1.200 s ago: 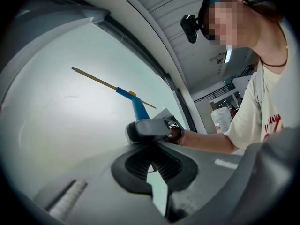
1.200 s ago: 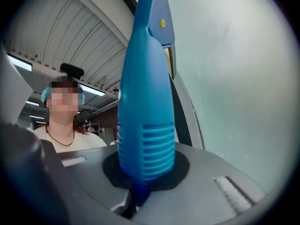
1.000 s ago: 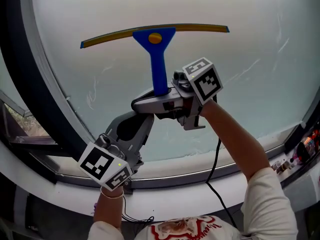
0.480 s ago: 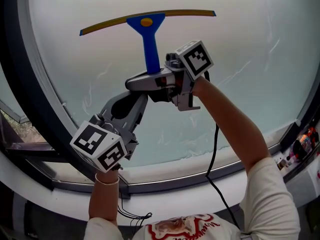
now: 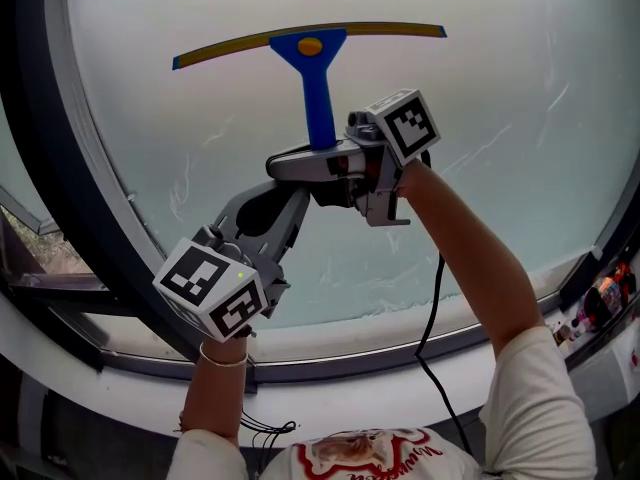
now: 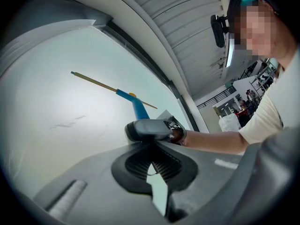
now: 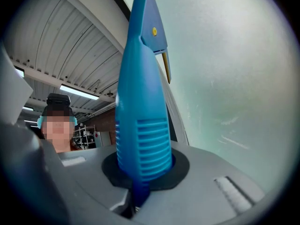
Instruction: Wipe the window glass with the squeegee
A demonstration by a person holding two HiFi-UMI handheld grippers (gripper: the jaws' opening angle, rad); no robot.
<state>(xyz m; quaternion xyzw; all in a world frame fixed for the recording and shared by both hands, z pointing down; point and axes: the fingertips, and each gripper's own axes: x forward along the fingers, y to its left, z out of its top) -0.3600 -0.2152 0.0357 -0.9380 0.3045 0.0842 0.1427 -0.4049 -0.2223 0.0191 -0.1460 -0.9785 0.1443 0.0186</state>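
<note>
The window glass (image 5: pixel 480 88) fills most of the head view, pale and frosted-looking, with thin light streaks (image 5: pixel 482 148) on its right side and a few more on the left. A dark window frame (image 5: pixel 60 218) runs down the left edge and curves along the bottom.

The squeegee (image 5: pixel 318 88) is up against the glass in the upper middle. Its long blade (image 5: pixel 230 48), yellowish along its length, lies across the pane, the left end a little lower than the right. The blue handle comes straight down from the middle of the blade, with a small orange spot at the top.

The right gripper (image 5: pixel 322 153) is clamped on the lower end of that handle. In its own view the ribbed blue grip stands between the jaws, held tight. The left gripper (image 6: pixel 151 149) sits lower and to the left, pointing up toward the right one. Its jaws are closed together with nothing between them, the tips just below the right gripper's grey body.

A thin black cable (image 5: pixel 428 318) hangs down from the right gripper along the person's forearm.
</note>
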